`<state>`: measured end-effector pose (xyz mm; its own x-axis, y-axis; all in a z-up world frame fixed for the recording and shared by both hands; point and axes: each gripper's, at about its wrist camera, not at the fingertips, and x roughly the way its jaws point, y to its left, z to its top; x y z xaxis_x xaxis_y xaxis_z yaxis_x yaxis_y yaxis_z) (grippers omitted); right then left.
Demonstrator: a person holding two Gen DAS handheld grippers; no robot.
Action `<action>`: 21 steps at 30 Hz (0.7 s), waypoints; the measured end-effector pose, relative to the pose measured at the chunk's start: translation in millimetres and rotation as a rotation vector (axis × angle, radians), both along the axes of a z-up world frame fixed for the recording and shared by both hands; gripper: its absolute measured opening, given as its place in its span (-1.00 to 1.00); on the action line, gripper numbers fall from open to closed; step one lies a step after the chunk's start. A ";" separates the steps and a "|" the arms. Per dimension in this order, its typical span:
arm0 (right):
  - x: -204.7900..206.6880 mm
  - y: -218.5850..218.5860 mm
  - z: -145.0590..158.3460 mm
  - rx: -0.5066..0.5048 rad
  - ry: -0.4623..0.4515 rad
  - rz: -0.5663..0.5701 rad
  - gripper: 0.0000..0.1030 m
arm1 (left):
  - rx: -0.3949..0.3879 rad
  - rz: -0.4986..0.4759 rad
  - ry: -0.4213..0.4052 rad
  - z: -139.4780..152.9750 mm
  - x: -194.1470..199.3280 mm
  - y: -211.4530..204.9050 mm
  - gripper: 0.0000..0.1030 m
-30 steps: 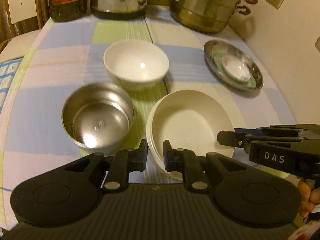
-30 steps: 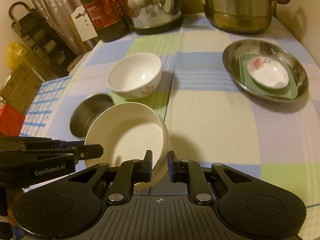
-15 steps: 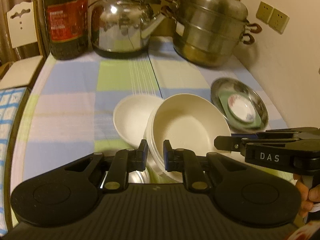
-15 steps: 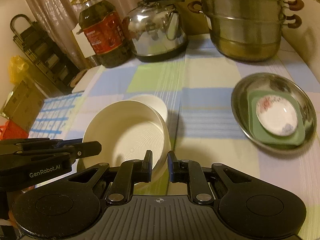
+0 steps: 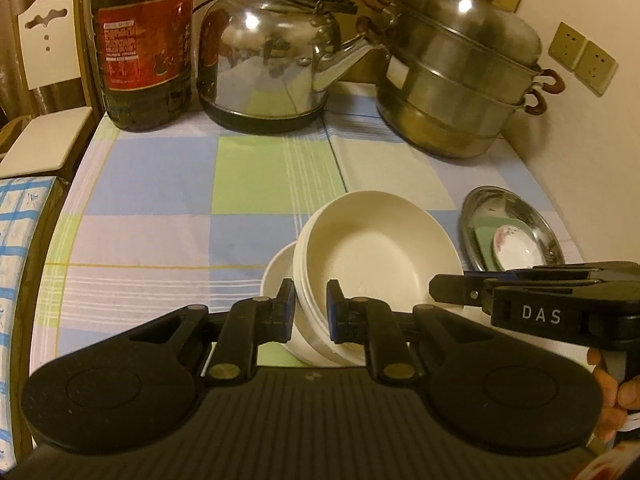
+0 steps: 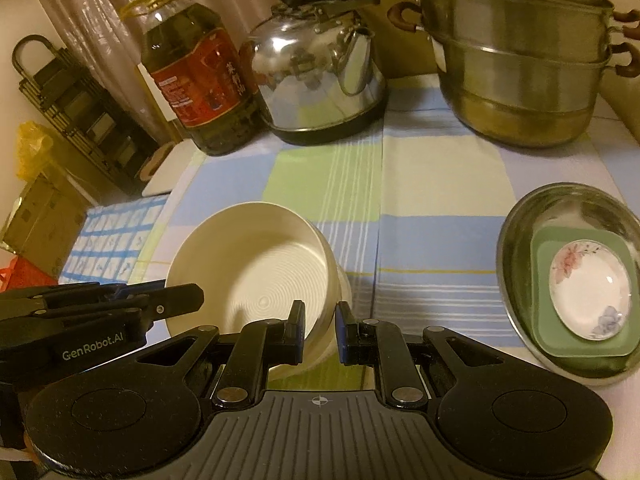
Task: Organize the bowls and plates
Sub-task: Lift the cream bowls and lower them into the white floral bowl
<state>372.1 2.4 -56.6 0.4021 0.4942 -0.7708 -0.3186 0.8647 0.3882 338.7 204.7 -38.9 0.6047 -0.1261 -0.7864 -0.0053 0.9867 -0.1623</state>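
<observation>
Both grippers hold a large cream bowl [image 5: 372,252] by opposite rims. My left gripper [image 5: 311,310] is shut on its near rim; my right gripper [image 6: 319,330] is shut on its right rim, where the bowl [image 6: 256,276] shows ribbed rings inside. The bowl hangs above a smaller white bowl [image 5: 278,276], which it mostly hides. A steel plate [image 6: 560,220] at the right holds a green square dish [image 6: 544,248] with a small flowered saucer [image 6: 588,292] in it. The steel bowl is hidden.
At the back of the checked tablecloth [image 5: 256,168] stand an oil bottle [image 5: 140,44], a steel kettle [image 5: 268,60] and a stacked steamer pot [image 5: 460,80]. A wall [image 5: 580,152] runs along the right. A chair [image 5: 44,92] is at the left.
Both grippers have lifted the cream bowl off the table and carried it away over the small white bowl. The steel bowl has dropped out of sight below.
</observation>
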 end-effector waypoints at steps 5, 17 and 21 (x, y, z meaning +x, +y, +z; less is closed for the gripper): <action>11.0 5.7 -12.4 0.000 0.042 -0.004 -0.69 | -0.003 0.008 0.024 -10.9 10.0 5.6 -0.73; 20.1 15.0 -27.0 -0.024 0.083 -0.002 -0.69 | -0.023 0.012 0.076 -32.3 18.7 12.0 -0.73; 21.4 17.1 -29.6 -0.030 0.086 0.000 -0.69 | -0.029 0.016 0.090 -37.7 19.9 12.6 -0.73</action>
<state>393.5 19.5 -86.2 0.3338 0.4704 -0.8169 -0.2850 0.8764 0.3882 358.5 217.3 -76.6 0.5339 -0.1402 -0.8338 -0.0369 0.9813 -0.1887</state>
